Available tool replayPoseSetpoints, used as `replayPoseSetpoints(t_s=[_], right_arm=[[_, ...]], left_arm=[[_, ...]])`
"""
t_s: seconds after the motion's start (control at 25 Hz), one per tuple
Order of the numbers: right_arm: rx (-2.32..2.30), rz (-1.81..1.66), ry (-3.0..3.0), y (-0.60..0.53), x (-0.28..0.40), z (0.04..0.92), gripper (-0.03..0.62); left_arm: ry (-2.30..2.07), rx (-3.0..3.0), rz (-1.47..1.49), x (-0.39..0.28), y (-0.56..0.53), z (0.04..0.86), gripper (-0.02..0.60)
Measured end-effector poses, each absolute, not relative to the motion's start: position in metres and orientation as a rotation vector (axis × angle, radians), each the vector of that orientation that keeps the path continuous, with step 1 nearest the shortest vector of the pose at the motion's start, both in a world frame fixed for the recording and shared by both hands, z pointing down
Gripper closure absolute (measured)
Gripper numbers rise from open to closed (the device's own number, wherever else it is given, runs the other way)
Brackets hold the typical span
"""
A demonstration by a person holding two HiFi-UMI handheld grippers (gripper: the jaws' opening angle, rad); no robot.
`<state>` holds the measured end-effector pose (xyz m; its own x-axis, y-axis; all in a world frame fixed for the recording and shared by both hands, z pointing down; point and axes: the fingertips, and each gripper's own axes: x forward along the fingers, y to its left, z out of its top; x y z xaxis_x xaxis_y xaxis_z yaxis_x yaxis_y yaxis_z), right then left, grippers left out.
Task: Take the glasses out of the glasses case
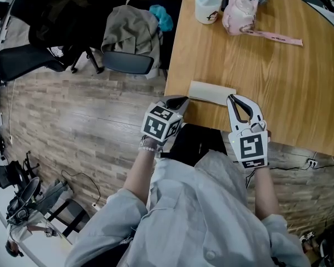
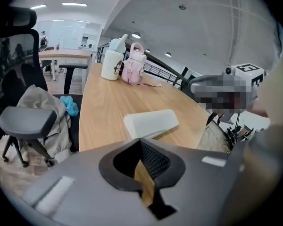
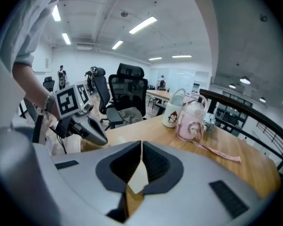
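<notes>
Glasses case [image 1: 211, 93] lying closed on the wooden counter [image 1: 278, 77], near its front edge. Left gripper [image 1: 177, 100] hovering at the near corner, just left of the case, jaws pressing together on nothing. Right gripper [image 1: 232, 99] sitting just beside the case's right end, jaws likewise pressing together, empty. Pink bottle [image 1: 240, 10] and white cup [image 1: 207, 4] standing well apart, far side.

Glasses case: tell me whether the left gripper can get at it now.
Probably yes: the glasses case lies just ahead of the left gripper on bare table, nothing between them. The jaws are shut, so they must open first.
</notes>
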<state>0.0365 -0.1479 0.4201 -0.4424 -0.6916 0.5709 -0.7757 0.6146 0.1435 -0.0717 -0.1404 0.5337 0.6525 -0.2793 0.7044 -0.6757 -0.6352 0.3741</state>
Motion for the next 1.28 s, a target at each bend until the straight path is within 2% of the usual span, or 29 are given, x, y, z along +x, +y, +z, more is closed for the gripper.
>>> replayPoseSetpoints(t_s=[0.16,0.36,0.52,0.76,1.28], right_arm=[[1.018,0.080,-2.161,-0.146,0.031,0.438,0.591],[0.790,-0.058,-2.029,-0.138,0.030,0.472,0.430],[0.674,-0.112,-1.971,-0.129,0.027,0.494,0.377],[0.581,-0.179,-1.930,-0.124,0.019,0.513,0.358],[0.421,-0.308,-1.845,-0.136,0.015,0.533,0.364]], left_arm=[[-0.732,2.216,0.806,-0.071,-0.140,0.536,0.578],[-0.733,2.213,0.805,-0.068,-0.142,0.539,0.578],[-0.736,2.208,0.810,-0.070,-0.140,0.541,0.578],[-0.751,2.197,0.804,-0.073,-0.140,0.542,0.578],[-0.746,2.185,0.817,-0.069,-0.142,0.544,0.578]])
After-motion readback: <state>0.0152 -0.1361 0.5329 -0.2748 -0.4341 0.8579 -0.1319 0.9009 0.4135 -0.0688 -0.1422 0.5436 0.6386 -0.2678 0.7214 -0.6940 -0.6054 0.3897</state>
